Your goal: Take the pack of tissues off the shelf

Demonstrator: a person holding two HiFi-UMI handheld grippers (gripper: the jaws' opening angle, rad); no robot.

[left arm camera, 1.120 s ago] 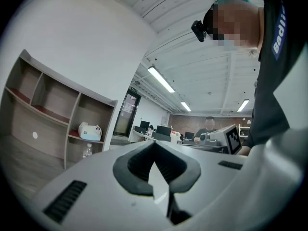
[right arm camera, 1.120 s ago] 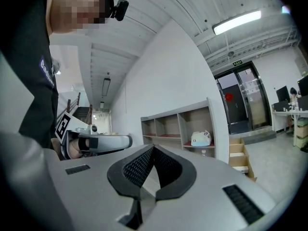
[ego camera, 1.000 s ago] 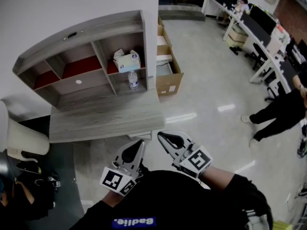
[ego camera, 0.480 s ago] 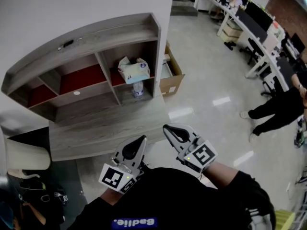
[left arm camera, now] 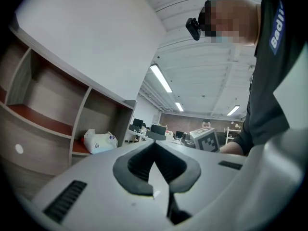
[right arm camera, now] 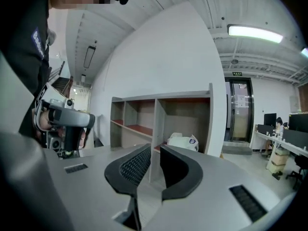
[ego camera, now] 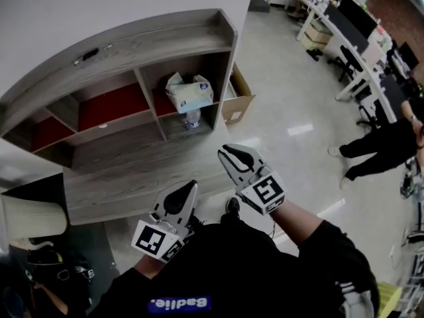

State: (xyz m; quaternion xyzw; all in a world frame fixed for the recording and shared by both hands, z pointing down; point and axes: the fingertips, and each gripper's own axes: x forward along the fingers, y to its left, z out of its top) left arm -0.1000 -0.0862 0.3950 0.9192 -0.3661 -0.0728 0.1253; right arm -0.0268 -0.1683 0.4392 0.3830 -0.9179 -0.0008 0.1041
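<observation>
The pack of tissues [ego camera: 189,93] is a white and pale blue bag lying in the right upper compartment of the grey wooden shelf unit [ego camera: 228,42]. It also shows in the left gripper view [left arm camera: 99,141] and the right gripper view [right arm camera: 182,141]. My right gripper [ego camera: 228,152] hangs over the desk's front edge, well short of the pack. Its jaws [right arm camera: 155,149] are opening, a narrow gap between them and nothing in it. My left gripper [ego camera: 190,188] sits lower and nearer my body, its jaws [left arm camera: 155,143] shut and empty.
A water bottle [ego camera: 192,118] stands in the compartment under the pack. The shelf unit rests on a grey desk [ego camera: 132,171]. A cardboard box [ego camera: 240,101] sits on the floor behind the desk's right end. A person [ego camera: 377,144] stands at the right, and office desks [ego camera: 344,25] lie beyond.
The view has closed in on the shelf. My right gripper has moved forward and up over the desk edge. The left gripper has stayed near my body.
</observation>
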